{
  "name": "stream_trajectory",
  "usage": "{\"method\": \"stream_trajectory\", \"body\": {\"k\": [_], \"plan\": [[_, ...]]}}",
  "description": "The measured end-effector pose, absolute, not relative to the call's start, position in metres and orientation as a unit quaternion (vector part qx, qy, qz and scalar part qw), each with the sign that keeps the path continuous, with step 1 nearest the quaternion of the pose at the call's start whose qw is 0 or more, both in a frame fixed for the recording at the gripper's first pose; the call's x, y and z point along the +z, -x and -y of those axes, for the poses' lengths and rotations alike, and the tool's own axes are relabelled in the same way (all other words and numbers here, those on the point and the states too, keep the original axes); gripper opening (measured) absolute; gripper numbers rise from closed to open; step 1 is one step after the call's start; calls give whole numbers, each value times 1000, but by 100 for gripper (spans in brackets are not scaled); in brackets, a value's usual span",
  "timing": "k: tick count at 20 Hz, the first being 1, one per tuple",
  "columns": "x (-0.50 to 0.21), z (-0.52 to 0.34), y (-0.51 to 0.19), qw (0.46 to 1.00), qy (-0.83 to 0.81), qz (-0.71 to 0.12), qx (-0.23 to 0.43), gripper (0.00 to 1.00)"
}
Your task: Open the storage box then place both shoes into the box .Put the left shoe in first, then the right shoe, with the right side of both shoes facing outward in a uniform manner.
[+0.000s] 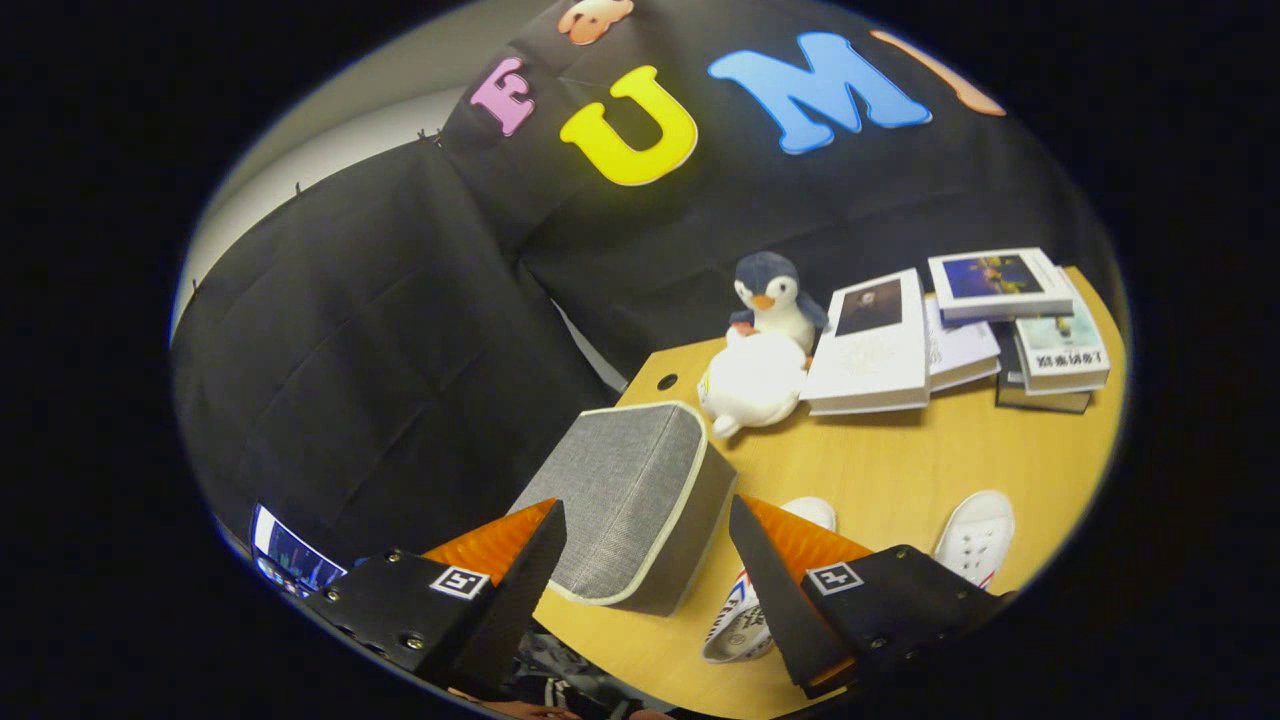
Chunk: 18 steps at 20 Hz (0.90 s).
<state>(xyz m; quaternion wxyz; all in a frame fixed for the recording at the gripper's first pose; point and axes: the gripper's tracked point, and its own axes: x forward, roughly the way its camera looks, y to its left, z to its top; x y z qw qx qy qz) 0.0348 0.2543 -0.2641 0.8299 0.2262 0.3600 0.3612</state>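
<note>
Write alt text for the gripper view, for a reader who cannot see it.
The gripper hangs open above a wooden table, its fingers either side of a closed grey fabric storage box. Two white shoes lie past the right finger; farther back sit a plush penguin and stacked books.

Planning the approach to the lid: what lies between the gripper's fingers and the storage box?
Nothing: in the gripper view the open gripper hangs with the closed grey storage box just ahead, its near corner showing between the fingers.
</note>
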Motion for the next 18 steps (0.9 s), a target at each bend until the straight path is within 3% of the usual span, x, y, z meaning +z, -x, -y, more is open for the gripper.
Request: {"method": "stream_trajectory", "body": {"k": [8, 18], "plan": [[-336, -308, -22, 733, -322, -461, 382, 96], [-351, -347, -25, 643, -434, -492, 395, 96]]}}
